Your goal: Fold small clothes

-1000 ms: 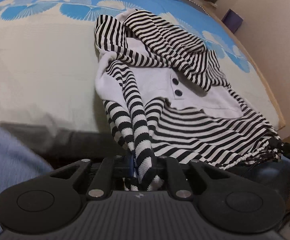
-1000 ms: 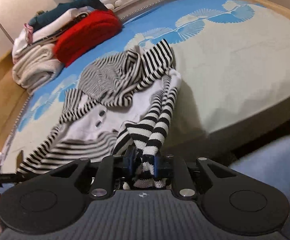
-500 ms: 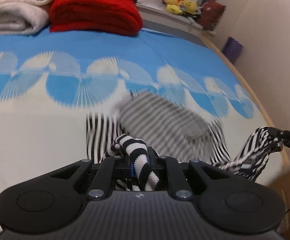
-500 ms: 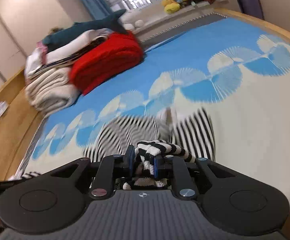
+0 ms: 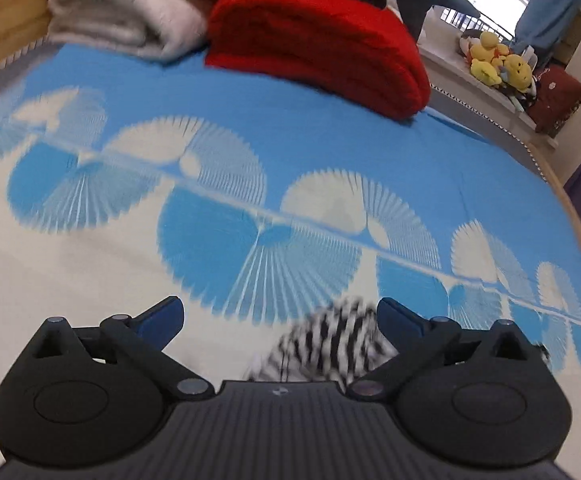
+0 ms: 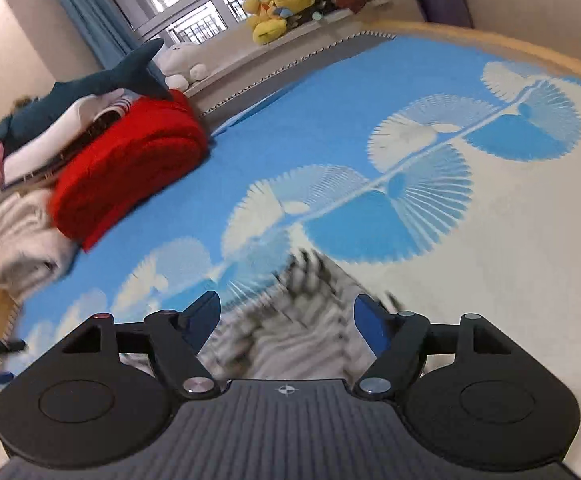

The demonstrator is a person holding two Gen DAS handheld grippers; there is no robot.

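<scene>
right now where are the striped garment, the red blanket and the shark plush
striped garment (image 5: 330, 344), left wrist view, blurred striped fabric
red blanket (image 5: 314, 36), left wrist view, top of the fold
shark plush (image 6: 90, 86), right wrist view, body

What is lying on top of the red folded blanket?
On the red blanket lies a stack of pale folded textiles, with a plush shark on top. What lies deeper in the stack is hidden.

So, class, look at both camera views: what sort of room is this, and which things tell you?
Most likely a bedroom: a bed with a blue patterned cover, folded blankets stacked on it, and soft toys by the window.
</scene>
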